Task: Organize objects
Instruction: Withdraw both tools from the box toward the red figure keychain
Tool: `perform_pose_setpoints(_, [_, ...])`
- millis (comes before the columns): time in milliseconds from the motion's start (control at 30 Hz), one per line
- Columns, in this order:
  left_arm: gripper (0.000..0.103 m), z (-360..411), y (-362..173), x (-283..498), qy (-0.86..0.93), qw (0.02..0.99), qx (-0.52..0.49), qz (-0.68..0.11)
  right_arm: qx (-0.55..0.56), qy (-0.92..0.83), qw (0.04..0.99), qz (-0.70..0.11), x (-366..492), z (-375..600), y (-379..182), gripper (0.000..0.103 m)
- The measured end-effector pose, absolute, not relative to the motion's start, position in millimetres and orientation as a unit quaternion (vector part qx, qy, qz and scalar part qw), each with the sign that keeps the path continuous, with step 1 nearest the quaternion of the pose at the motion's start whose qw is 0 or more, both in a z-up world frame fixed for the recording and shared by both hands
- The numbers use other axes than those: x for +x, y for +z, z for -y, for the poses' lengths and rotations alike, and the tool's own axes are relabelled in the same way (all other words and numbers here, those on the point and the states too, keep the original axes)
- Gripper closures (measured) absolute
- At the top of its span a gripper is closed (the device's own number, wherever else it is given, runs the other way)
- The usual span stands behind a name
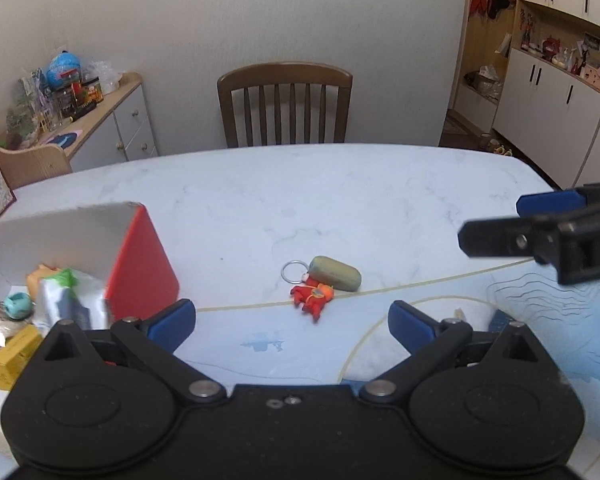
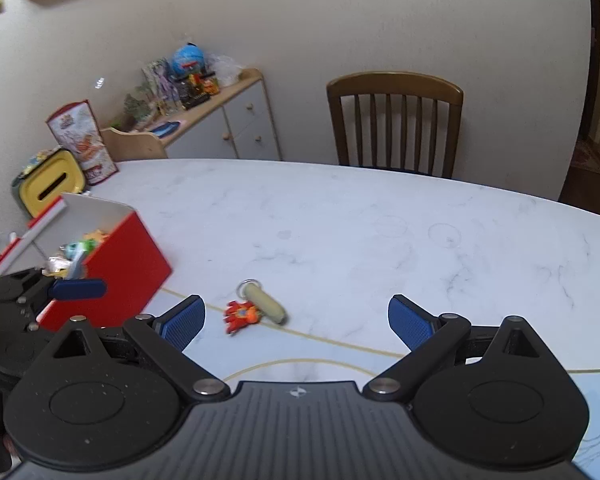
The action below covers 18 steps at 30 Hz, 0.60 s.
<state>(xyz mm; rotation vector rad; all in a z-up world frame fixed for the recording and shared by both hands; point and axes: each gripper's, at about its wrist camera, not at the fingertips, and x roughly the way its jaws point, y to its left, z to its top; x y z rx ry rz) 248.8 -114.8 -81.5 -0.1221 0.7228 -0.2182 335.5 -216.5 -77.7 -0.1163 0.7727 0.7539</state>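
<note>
A keychain lies on the white marble table: an olive-green capsule [image 1: 335, 273] with a metal ring [image 1: 293, 271] and a small red-orange figure [image 1: 313, 297]. The same capsule [image 2: 267, 303] and figure [image 2: 241, 315] show in the right wrist view. A red box [image 1: 142, 266], white inside, holds several small toys and packets [image 1: 66, 300]; it stands left of the keychain. My left gripper [image 1: 292, 326] is open just before the keychain, empty. My right gripper [image 2: 296, 322] is open, empty, with the keychain near its left finger. Its fingers [image 1: 496, 236] reach in from the right in the left wrist view.
A wooden chair [image 1: 285, 104] stands at the table's far side. A sideboard [image 2: 220, 120] with clutter lines the left wall. A yellow tin [image 2: 52, 188] and a printed carton [image 2: 82, 142] sit at the table's left end. A blue-patterned mat [image 1: 520, 320] covers the near table.
</note>
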Motion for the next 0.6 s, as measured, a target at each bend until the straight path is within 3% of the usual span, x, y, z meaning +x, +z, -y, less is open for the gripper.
perform_pose_setpoints(600, [0.001,126.5,-131.6,300.2,-0.089,0.923,-0.081,-0.366,-0.082,0.376,0.810,-0.442,386.3,152.2,-139.3,0.004])
